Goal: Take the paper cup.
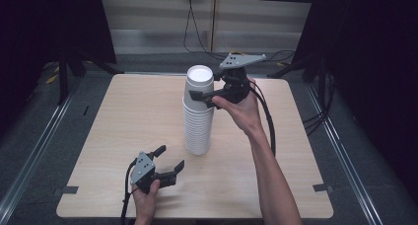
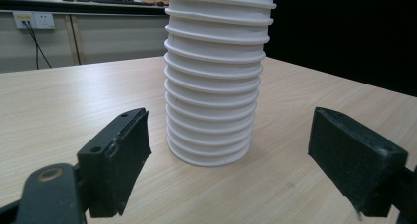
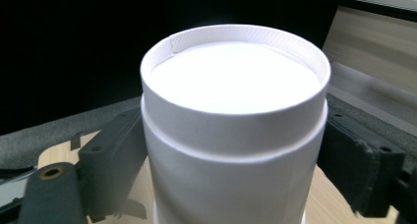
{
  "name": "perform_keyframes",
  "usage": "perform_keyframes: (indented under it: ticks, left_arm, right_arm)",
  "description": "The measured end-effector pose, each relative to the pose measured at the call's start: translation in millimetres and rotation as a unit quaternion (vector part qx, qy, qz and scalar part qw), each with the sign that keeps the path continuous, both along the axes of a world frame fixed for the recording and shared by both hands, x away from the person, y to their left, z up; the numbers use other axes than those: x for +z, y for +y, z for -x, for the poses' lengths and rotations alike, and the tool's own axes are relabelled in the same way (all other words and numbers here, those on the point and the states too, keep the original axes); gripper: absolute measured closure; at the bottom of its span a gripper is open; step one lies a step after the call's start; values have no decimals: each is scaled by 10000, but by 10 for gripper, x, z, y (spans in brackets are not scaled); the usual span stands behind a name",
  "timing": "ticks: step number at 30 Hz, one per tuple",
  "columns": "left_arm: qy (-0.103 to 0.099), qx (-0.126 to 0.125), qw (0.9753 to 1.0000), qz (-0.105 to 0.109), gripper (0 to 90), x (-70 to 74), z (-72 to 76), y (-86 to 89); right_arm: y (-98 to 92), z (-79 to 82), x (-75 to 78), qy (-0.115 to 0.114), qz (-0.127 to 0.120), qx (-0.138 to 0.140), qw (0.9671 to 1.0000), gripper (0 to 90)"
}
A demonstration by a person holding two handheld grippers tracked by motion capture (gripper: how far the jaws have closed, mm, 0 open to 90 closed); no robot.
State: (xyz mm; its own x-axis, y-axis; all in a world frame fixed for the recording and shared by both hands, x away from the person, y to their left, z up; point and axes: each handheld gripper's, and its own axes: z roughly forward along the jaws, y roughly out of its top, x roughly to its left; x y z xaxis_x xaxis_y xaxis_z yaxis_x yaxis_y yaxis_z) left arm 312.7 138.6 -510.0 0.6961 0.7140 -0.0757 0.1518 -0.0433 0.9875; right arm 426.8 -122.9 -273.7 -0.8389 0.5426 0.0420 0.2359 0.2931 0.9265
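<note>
A tall stack of white paper cups (image 1: 198, 117) is set upside down near the middle of the wooden table (image 1: 123, 121), its long axis upright. The topmost cup (image 1: 199, 84) is seated on the stack with its closed base uppermost; in the right gripper view this cup (image 3: 235, 135) is seen between the two black jaws, one to each side of its wall.

The right gripper (image 1: 203, 97) is held at the top of the stack from the far right side, and its jaws are placed around the top cup. They appear to be pressed against the wall — though the contact line is hidden by the cup itself, so a firm grip cannot be confirmed. A lift straight up along the stack's axis is what the next move seems to call for, since any sideways pull could tip the column.

The left gripper (image 1: 170, 160) is held low, near the table's front edge and just left of the stack's foot. Its jaws are spread wide and nothing is held between them — in the left gripper view the lower stack (image 2: 214, 81) stands ahead of the gap, apart from both pads. This hand is the nearer one to the base, should steadying be needed.
</note>
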Motion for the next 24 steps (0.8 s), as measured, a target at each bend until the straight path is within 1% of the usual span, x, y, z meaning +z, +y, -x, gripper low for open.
perform_keyframes:
  ticks: [4, 5, 8, 11, 14, 21, 22, 23, 24]
  left_arm:
    - [-1, -4, 10000, -3, 157, 0, 0, 0]
    - [-3, 0, 10000, -1, 157, 0, 1, -1]
    - [-1, 3, 10000, 11, 158, 0, 1, -2]
    - [-2, 0, 10000, -1, 157, 0, 0, 0]
    - [-3, 5, 10000, 13, 157, 0, 1, -2]
    - [-3, -1, 10000, 3, 158, 0, 1, -1]
    - [-1, 6, 10000, 16, 157, 0, 1, -2]
    - [-1, 6, 10000, 16, 157, 0, 1, -2]
    - [-2, -1, 10000, 3, 157, 0, 1, -1]
  right_arm:
    - [22, -21, 2, 7, 45, 16, 10000, 172]
    - [36, -27, 8, 0, 95, 17, 10000, 172]
    - [46, -54, 18, 77, 149, 61, 9998, 172]
    - [50, -66, 27, 96, 161, 89, 9998, 173]
    - [68, -71, 50, 130, 260, 98, 9995, 181]
    - [76, -79, 78, 188, 362, 111, 9991, 189]
    - [84, -82, 94, 183, 436, 131, 9988, 191]
    - [84, -82, 94, 183, 436, 131, 9988, 191]
    - [96, -81, 106, 174, 488, 128, 9986, 193]
